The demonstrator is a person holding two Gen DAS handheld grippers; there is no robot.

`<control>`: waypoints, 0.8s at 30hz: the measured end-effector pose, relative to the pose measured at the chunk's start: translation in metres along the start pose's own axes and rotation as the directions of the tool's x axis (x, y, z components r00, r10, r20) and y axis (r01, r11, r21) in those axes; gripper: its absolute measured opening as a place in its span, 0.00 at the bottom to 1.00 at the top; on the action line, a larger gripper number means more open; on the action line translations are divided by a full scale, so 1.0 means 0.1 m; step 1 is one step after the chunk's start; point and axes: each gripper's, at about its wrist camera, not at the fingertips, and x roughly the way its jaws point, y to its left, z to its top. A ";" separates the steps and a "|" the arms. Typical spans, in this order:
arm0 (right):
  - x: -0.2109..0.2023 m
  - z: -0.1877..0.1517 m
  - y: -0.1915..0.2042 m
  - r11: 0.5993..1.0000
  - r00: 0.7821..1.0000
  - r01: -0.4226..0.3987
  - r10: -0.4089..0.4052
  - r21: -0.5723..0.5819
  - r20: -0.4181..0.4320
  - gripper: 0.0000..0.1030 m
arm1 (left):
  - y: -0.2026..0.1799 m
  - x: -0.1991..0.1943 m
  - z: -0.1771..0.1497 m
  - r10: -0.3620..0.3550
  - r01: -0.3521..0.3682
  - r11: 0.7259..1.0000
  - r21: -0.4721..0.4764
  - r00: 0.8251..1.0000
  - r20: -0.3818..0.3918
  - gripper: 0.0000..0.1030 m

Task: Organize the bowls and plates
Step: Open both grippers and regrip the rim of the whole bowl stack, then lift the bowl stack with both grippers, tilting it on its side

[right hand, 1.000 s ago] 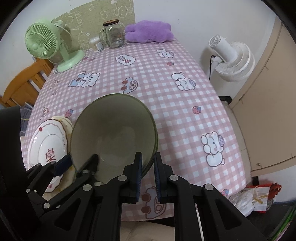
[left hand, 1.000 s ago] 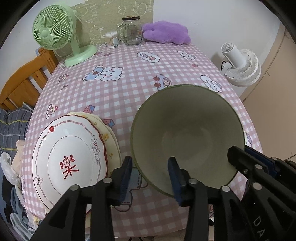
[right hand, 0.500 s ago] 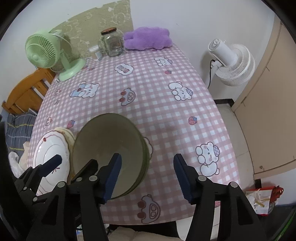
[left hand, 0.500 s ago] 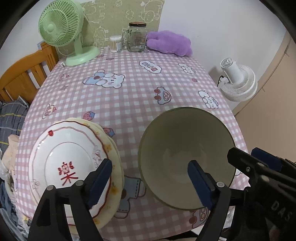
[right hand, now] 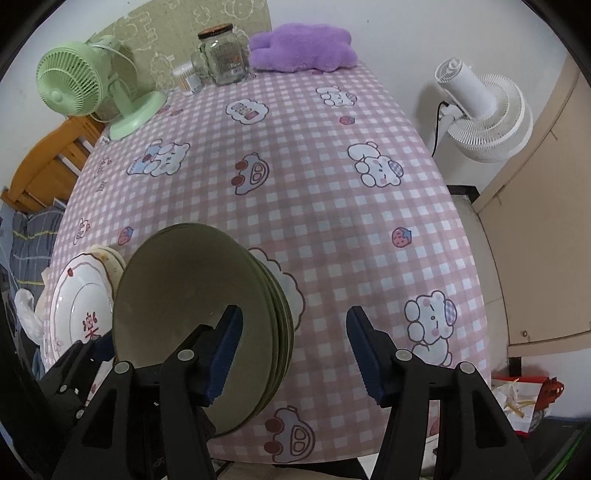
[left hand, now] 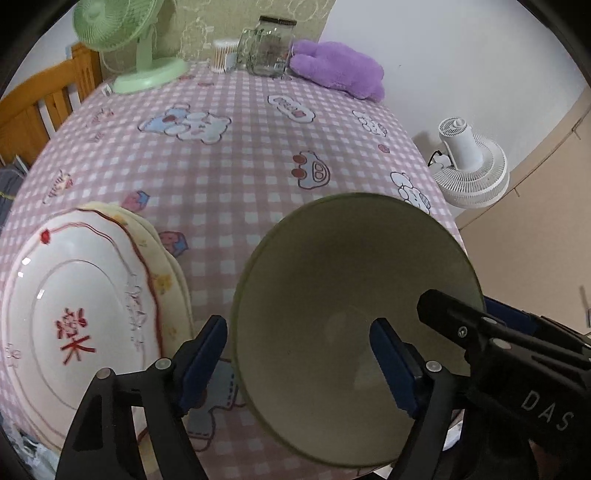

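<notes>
A stack of olive green bowls sits near the table's front edge. A stack of plates, topped by a white plate with red trim, lies to its left. My left gripper is open, its jaws straddling the near left rim of the top bowl without touching it. My right gripper is open over the bowls' right rim; its left finger is in front of the bowls, its right finger over the tablecloth.
The pink checked tablecloth covers the table. A green fan, a glass jar and a purple plush stand at the far edge. A white fan stands on the floor to the right.
Both grippers opened and let go of the green bowl's rim, then drew back a little. The bowl now rests on the stack.
</notes>
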 end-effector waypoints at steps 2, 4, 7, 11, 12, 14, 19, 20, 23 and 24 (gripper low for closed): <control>0.05 0.02 0.00 1.000 1.000 0.002 -0.002 -0.003 -0.016 0.60 | 0.02 0.06 0.01 -0.012 0.012 1.000 -0.013 1.000 -0.010 0.74; 0.09 0.04 0.01 1.000 1.000 0.003 -0.003 -0.006 -0.027 0.60 | 0.05 0.10 0.01 -0.019 0.019 1.000 -0.023 1.000 -0.016 0.72; 0.13 0.06 0.04 1.000 0.999 0.008 -0.009 -0.017 -0.034 0.60 | 0.07 0.16 0.02 -0.033 0.033 0.999 -0.029 0.999 -0.023 0.69; 0.20 0.07 0.06 1.000 0.999 0.015 -0.016 -0.017 -0.052 0.60 | 0.04 0.18 0.02 -0.050 0.050 0.999 0.001 0.999 -0.020 0.58; 0.22 0.07 0.06 1.000 0.998 0.014 -0.015 -0.013 -0.056 0.60 | 0.04 0.18 0.02 -0.053 0.053 0.999 0.000 0.998 -0.020 0.58; 0.22 0.06 0.06 1.000 0.999 0.009 -0.009 -0.007 -0.052 0.60 | 0.06 0.18 0.03 -0.062 0.061 0.998 -0.006 0.998 -0.023 0.56; 0.20 0.04 0.05 1.000 0.999 0.009 -0.008 0.013 -0.040 0.60 | 0.07 0.18 0.04 -0.066 0.066 0.998 -0.001 0.997 -0.029 0.54; 0.19 0.03 0.04 1.000 0.999 0.005 -0.004 0.020 -0.036 0.60 | 0.07 0.18 0.04 -0.066 0.066 0.998 0.000 0.997 -0.030 0.54; 0.19 0.02 0.01 0.999 0.999 -0.019 0.020 0.030 -0.030 0.60 | 0.07 0.18 0.03 -0.062 0.062 0.998 -0.001 0.998 -0.032 0.54; 0.20 0.02 0.00 0.999 0.999 -0.028 0.029 0.033 -0.029 0.60 | 0.07 0.18 0.03 -0.061 0.061 0.998 -0.003 0.998 -0.034 0.55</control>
